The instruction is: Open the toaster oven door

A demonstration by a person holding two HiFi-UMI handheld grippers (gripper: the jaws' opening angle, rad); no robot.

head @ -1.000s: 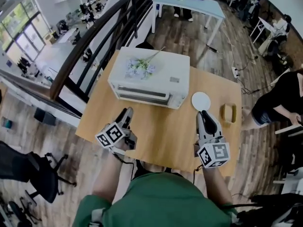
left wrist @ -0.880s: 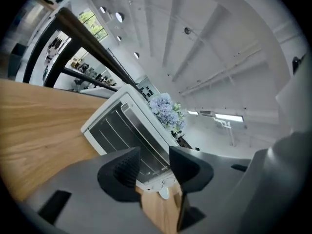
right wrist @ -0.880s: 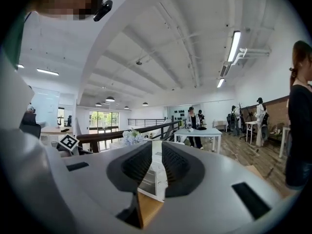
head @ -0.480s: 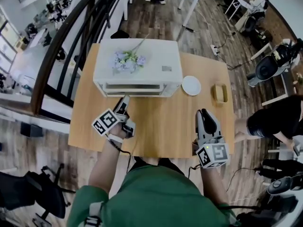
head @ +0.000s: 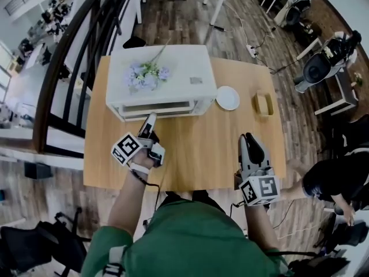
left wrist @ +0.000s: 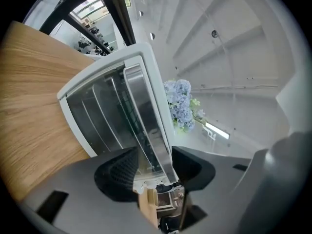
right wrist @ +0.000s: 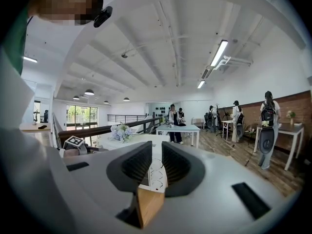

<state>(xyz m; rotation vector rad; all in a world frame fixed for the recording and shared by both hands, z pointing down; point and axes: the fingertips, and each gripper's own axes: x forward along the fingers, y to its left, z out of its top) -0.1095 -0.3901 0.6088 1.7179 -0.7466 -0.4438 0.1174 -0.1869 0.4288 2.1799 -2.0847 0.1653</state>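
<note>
The left gripper point(left wrist: 155, 165) has just been opening its fingers; they stand wide with the oven's silver handle point(left wrist: 146, 111) between them, not squeezing it. The right gripper point(right wrist: 156, 162) is open a little and empty. The white toaster oven point(head: 173, 82) sits far on the table point(head: 196, 154), door shut.

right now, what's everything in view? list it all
table: 1, wood, under everything
oven: 1, white, table's far side, door shut
flowers: 1 bunch, pale blue, on oven
plate: 1, white, right of oven
holder: 1, tan, right of plate
railing: 1, dark, left of table
people: several, far across room
left gripper: 1, grey, jaws just been opening, open round oven handle
right gripper: 1, grey, jaws slightly apart, empty
</note>
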